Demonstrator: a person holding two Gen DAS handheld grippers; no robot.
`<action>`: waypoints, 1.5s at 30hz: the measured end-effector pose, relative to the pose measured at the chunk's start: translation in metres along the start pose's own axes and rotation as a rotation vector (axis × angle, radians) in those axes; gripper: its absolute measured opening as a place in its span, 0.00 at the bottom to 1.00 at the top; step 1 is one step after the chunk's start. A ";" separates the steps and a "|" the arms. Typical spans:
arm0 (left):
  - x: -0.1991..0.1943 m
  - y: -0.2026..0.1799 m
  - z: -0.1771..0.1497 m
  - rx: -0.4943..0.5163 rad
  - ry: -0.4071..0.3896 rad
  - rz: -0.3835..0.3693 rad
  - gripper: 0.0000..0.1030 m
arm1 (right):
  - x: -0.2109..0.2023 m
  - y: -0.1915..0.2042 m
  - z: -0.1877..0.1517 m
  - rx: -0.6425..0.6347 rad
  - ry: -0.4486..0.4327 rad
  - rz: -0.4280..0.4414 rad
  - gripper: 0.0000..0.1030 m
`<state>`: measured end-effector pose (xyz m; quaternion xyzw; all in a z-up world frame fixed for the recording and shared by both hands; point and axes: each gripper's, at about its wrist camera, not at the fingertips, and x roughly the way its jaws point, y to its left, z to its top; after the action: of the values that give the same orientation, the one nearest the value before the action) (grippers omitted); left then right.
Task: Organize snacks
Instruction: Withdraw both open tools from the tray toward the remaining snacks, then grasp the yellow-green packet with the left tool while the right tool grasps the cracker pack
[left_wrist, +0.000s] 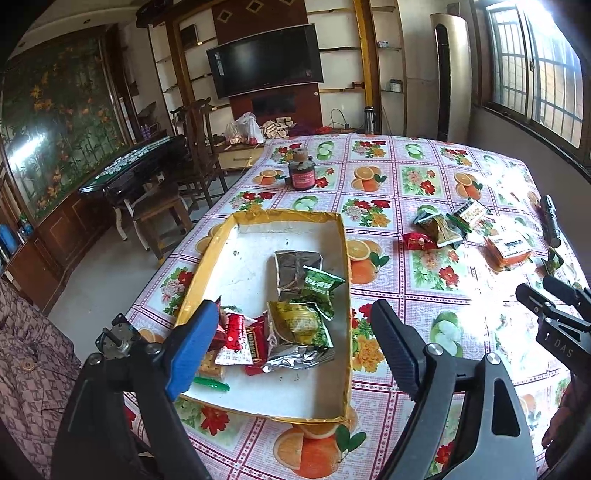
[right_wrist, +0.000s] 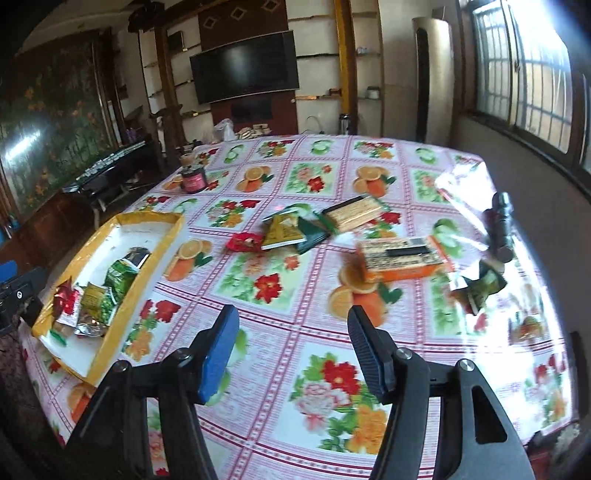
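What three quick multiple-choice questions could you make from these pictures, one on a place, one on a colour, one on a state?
1. Where does the dark round jar with the pink label stand?
A. Inside the tray
B. On the tablecloth beyond the tray
C. On the wooden chair

2. What colour is the rim of the shallow rectangular cardboard tray?
A. Yellow
B. Blue
C. Grey

3. How do the jaws of the right gripper stand?
A. Shut on a packet
B. Shut on nothing
C. Open and holding nothing

Answers:
1 B: the jar sits on the fruit-and-flower patterned tablecloth, past the tray's far edge.
2 A: the tray's walls are yellow around a white floor.
3 C: bare tablecloth shows between the spread jaws. The left gripper is open too, above the tray's snack packets.
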<state>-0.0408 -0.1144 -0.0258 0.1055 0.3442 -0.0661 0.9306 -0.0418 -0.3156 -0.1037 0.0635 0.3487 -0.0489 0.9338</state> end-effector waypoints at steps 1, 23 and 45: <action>0.000 -0.003 0.000 0.005 0.001 -0.004 0.82 | -0.002 -0.003 0.000 -0.005 -0.004 -0.017 0.60; -0.001 -0.070 0.000 0.118 0.032 -0.075 0.84 | -0.011 -0.058 -0.015 0.025 0.009 -0.156 0.63; 0.114 -0.160 0.069 0.179 0.179 -0.295 0.84 | 0.030 -0.132 -0.002 0.290 0.061 0.038 0.63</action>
<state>0.0569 -0.2916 -0.0731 0.1417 0.4303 -0.2223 0.8633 -0.0386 -0.4465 -0.1364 0.2061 0.3649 -0.0791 0.9045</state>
